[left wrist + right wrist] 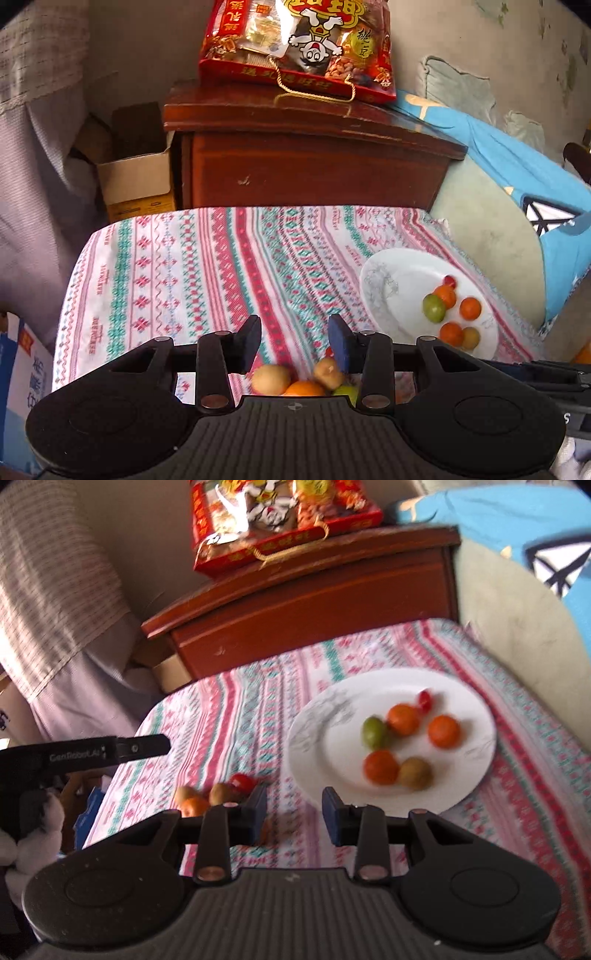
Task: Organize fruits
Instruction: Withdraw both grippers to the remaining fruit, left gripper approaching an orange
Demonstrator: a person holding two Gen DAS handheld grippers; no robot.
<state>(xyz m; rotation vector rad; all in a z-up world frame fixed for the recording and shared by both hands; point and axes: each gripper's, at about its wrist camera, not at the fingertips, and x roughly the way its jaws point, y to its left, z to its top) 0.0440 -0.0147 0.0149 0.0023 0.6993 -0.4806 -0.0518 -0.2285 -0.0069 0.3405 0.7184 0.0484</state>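
Patterned cloth in pink, green and white covers the table (192,266), which stands before a dark wooden cabinet (310,162) bearing a red snack bag (295,48); a white plate (332,716) sits toward the right side of the cloth and already holds six small fruits, three orange ones, a green one, a brownish one and a small red one at its far side; a loose cluster of fruits (214,795) still lies on the bare cloth, well apart from the plate, and the left wrist view shows it directly under the left gripper (294,341), whose jaws stand apart with nothing between them; among the cluster a yellowish fruit (270,379), an orange one (304,388) and a tan one (328,371) can be told, touching or nearly so; the right gripper (294,818) hangs over the cloth just beside the plate's near rim, jaws likewise spread and empty; by my judgement the sorting is about half done and the step in hand is the next pickup from the cluster; that calls for lowering the left gripper around a single fruit, closing gently without nudging its neighbours off the near edge, then carrying it across to a bare part of the plate.
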